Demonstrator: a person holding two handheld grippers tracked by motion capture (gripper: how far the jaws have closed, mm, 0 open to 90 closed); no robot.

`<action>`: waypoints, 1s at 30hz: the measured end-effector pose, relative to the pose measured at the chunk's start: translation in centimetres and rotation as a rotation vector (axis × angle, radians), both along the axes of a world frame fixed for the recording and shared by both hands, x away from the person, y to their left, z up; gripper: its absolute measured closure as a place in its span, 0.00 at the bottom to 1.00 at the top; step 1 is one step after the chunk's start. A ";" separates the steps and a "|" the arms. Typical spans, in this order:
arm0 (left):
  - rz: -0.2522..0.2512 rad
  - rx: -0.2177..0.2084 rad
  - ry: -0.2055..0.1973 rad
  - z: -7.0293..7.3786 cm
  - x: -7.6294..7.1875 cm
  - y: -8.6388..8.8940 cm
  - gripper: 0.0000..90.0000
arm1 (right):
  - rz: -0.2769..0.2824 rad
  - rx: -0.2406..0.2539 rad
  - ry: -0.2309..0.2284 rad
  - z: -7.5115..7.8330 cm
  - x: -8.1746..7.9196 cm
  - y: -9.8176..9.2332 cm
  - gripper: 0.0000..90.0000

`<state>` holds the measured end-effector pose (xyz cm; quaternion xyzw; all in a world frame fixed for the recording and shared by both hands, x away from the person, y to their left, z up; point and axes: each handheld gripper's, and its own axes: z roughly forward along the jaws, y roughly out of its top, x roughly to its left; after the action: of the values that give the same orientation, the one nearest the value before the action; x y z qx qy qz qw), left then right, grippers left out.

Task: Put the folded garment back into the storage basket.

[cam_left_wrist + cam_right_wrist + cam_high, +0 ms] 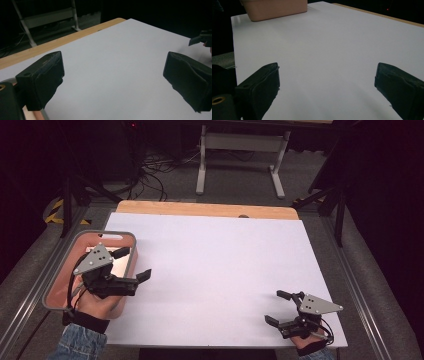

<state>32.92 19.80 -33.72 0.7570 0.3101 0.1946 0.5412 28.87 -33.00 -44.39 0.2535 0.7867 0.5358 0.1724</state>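
The left gripper hangs over the right rim of a pink bin at the table's left edge, its jaws spread wide with nothing between them: one jaw reaches over the bin's inside, the other pokes out past the bin's grey rim above the white tabletop. A grey three-cornered plate sits on top of it, and the person's left hand grips it from below, with a dark cuff and a denim sleeve coming in at the bottom edge. In the left gripper view the two black jaws stand far apart on either side of bare white surface, with the wooden strip along the table's far edge running behind them and a tip of the other gripper at the far right. The right gripper sits low over the near right corner of the table, well apart from the bin, pointing left; its jaws are also wide open and hold nothing. In the right gripper view its jaws frame plain white tabletop, and the pink bin stands far off at the upper left, near the table's corner. Beyond the table, the legs of a white stand rest on a grey floor with loose cables.
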 end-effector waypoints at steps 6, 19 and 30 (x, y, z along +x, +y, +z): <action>-0.063 -0.019 0.005 -0.8 -0.5 -2.1 0.05 | 0.002 0.002 -0.002 0.0 0.0 0.0 0.07; -0.107 -0.039 0.010 -4.2 -0.8 -4.1 0.06 | 0.003 0.004 -0.002 0.0 0.0 0.0 0.07; -0.133 -0.073 0.021 -7.1 -0.9 -5.1 0.06 | 0.005 0.004 0.001 0.0 0.0 -0.1 0.07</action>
<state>32.07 14.73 -40.83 0.7578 0.2715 0.1389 0.5768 28.85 -33.06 -44.41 0.2523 0.7863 0.5378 0.1701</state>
